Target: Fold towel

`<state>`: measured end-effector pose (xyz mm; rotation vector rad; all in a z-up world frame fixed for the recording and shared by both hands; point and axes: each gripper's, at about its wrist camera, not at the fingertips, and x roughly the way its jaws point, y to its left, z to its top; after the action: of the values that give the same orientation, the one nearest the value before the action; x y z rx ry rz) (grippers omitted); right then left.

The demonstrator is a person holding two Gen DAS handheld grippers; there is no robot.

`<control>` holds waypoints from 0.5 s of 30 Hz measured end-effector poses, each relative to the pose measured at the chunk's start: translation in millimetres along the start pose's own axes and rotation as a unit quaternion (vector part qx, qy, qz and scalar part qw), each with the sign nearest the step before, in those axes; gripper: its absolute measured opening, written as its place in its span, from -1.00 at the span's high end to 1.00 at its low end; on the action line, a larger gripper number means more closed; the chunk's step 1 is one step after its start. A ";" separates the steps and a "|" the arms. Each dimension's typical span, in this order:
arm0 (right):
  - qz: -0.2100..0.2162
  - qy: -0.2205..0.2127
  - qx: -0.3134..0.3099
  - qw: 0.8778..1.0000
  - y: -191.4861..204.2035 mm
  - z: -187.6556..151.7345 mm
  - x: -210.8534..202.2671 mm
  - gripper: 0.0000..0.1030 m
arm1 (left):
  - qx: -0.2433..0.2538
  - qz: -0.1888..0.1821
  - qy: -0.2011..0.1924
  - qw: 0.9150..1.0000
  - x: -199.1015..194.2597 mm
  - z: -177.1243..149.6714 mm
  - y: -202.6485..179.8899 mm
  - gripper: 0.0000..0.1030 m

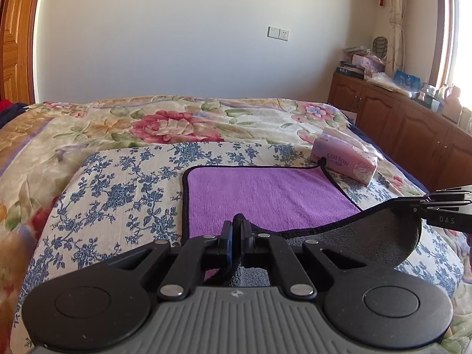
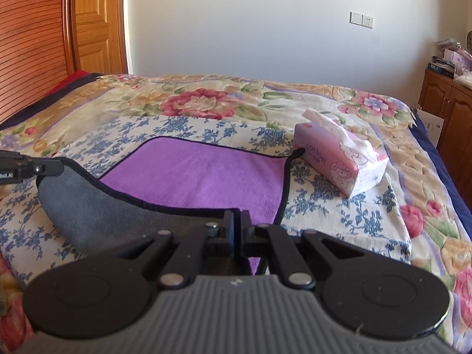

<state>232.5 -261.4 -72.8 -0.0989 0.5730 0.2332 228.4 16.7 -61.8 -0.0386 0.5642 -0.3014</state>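
Observation:
A purple towel (image 1: 265, 194) with a black hem and a grey underside lies on a blue-flowered cloth (image 1: 118, 194) on the bed. Its near edge is lifted, so the grey side (image 1: 368, 236) shows. My left gripper (image 1: 237, 225) is shut on the towel's near left corner. My right gripper (image 2: 237, 221) is shut on the near right corner of the towel (image 2: 200, 174). Each gripper shows at the edge of the other's view: the right gripper's tip (image 1: 442, 206), the left gripper's tip (image 2: 32, 169). The far edge lies flat.
A pink tissue pack (image 2: 342, 162) marked COTTON lies just beyond the towel's far right corner and also shows in the left wrist view (image 1: 345, 159). A floral quilt (image 1: 177, 124) covers the bed. Wooden cabinets (image 1: 413, 124) stand at the right, a wooden door (image 2: 97, 20) at the left.

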 end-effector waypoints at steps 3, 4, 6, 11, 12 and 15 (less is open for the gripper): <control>0.003 0.001 -0.004 1.000 -0.5 1.2 3.7 0.91 | 0.003 0.002 0.002 1.000 4.6 0.5 0.1 0.89; 0.003 0.002 -0.005 1.000 -0.5 1.3 5.1 0.91 | 0.004 0.002 0.003 1.000 6.0 0.5 0.2 0.89; 0.002 0.002 -0.008 1.000 0.1 1.4 7.0 0.91 | 0.006 0.003 0.005 1.000 8.8 1.0 0.4 0.89; 0.001 -0.001 -0.014 1.000 -0.4 3.6 12.2 0.91 | 0.010 0.004 0.004 1.000 13.6 3.6 1.3 0.89; 0.000 -0.002 -0.014 1.000 -1.6 4.2 14.1 0.91 | 0.010 0.005 0.004 1.000 14.4 3.8 1.1 0.89; -0.002 0.000 -0.011 1.000 -6.7 4.7 21.4 0.91 | 0.012 0.011 0.004 1.000 19.7 4.6 1.9 0.89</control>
<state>254.0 -263.1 -80.5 -0.1226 0.5710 0.2352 247.1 12.5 -68.4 -0.0080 0.5692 -0.2870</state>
